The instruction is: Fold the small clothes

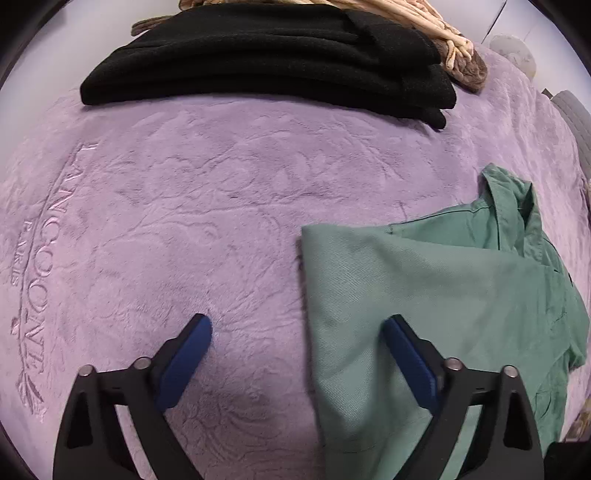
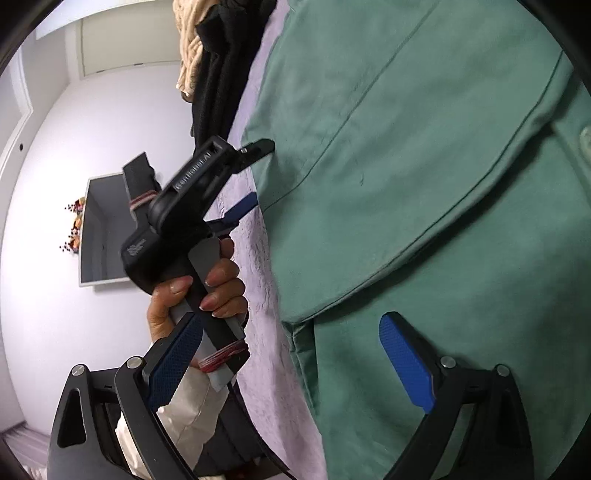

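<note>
A green shirt [image 1: 424,295] lies partly folded on a purple plush blanket [image 1: 184,203], collar toward the far right. My left gripper [image 1: 297,321] points steeply down over the shirt's left edge, open. Its right finger [image 1: 406,362] is above the cloth and its left finger [image 1: 188,358] above bare blanket. In the right wrist view the green shirt [image 2: 424,147] fills the right side. My right gripper [image 2: 293,319] is open and rolled sideways at the shirt's edge, nothing pinched. A hand [image 2: 218,288] holds the left gripper [image 2: 255,173] there beside the shirt.
A stack of folded black clothes [image 1: 258,62] lies at the blanket's far side, with a cream knitted item [image 1: 424,22] behind it. The blanket carries embossed lettering [image 1: 40,258] at the left. A white wall and a grey framed panel [image 2: 103,232] show in the right wrist view.
</note>
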The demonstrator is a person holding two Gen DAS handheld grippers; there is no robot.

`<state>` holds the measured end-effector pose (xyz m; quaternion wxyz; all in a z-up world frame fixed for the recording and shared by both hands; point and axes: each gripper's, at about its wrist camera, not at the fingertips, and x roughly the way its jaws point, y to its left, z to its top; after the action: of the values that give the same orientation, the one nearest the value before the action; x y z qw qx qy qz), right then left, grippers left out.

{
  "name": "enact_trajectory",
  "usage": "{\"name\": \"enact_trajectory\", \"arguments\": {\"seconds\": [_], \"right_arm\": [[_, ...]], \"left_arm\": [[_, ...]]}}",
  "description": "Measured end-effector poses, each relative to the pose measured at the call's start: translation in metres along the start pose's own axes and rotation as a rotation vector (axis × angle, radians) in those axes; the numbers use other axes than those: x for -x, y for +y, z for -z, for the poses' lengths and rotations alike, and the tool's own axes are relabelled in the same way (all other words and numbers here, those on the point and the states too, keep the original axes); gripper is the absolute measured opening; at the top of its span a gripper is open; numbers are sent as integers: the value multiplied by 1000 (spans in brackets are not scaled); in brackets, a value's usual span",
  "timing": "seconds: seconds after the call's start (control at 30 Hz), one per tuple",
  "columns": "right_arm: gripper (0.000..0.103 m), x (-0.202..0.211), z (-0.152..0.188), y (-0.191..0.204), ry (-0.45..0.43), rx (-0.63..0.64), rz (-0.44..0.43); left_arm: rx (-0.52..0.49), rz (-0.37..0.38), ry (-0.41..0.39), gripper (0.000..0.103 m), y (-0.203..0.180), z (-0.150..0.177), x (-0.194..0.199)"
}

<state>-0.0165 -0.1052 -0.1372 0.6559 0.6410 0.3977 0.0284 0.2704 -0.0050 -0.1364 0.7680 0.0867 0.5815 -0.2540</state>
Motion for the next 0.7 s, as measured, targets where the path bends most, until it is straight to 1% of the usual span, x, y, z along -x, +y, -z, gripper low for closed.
{"name": "enact_trajectory", "arguments": {"seconds": [0.03, 0.07, 0.1, 0.13, 0.17, 0.23, 0.27, 0.33, 0.37, 0.4, 0.47, 0.5, 0.53, 0.57, 0.6, 0.63, 0.67, 0.7], "right_arm": [[93, -9, 0, -1, -15, -25, 1], [84, -13, -1, -1, -34, -44, 4], [40, -20, -5, -1, -44, -65, -11], [3, -27, -11, -4, -28, -88, -44], [3, -29, -17, -2, -19, -105, -59], [3, -33, -15, 7, -27, -79, -79], [3, -37, -12, 13, -28, -59, -96], [3, -47, -11, 15, -13, -58, -111], [3, -51, -9, 12, 1, -62, -107], [3, -63, -9, 8, 13, -56, -84], [3, -76, -7, 2, 22, -39, -10], [5, -76, -8, 1, 24, -49, -13], [11, -74, -9, 3, 39, -50, -17], [18, -69, -10, 8, 56, -34, -2], [45, -63, -11, 13, 77, -3, 16], [67, -53, -14, 19, 92, 44, 34], [69, -38, -16, 24, 77, 96, 50], [69, -20, -19, 27, 43, 141, 85]], "left_arm": [[-1, 11, 7, 79, -2, -1, -1], [2, 28, 12, 70, -3, -3, -3], [4, 47, 14, 39, -3, -5, -3], [14, 90, 25, 6, -2, -8, -2], [31, 124, 33, 5, 0, -10, -1], [41, 164, 14, 5, 7, -14, 8], [26, 175, 4, 5, 10, -15, 12], [-22, 171, -4, 5, 16, -14, 14], [-42, 165, 3, 5, 19, -14, 9], [-53, 154, 6, 5, 22, -12, 6], [-63, 135, 5, 5, 24, -12, -2], [-59, 126, 1, 5, 23, -11, -3], [-55, 118, -8, 6, 23, -10, -3], [-56, 110, -17, 6, 23, -7, 1], [-62, 87, -33, 6, 22, -6, 6], [-68, 50, -52, 6, 21, -6, 13], [-76, 4, -74, 6, 21, -5, 21], [-82, -20, -90, 6, 23, -3, 30]]}}
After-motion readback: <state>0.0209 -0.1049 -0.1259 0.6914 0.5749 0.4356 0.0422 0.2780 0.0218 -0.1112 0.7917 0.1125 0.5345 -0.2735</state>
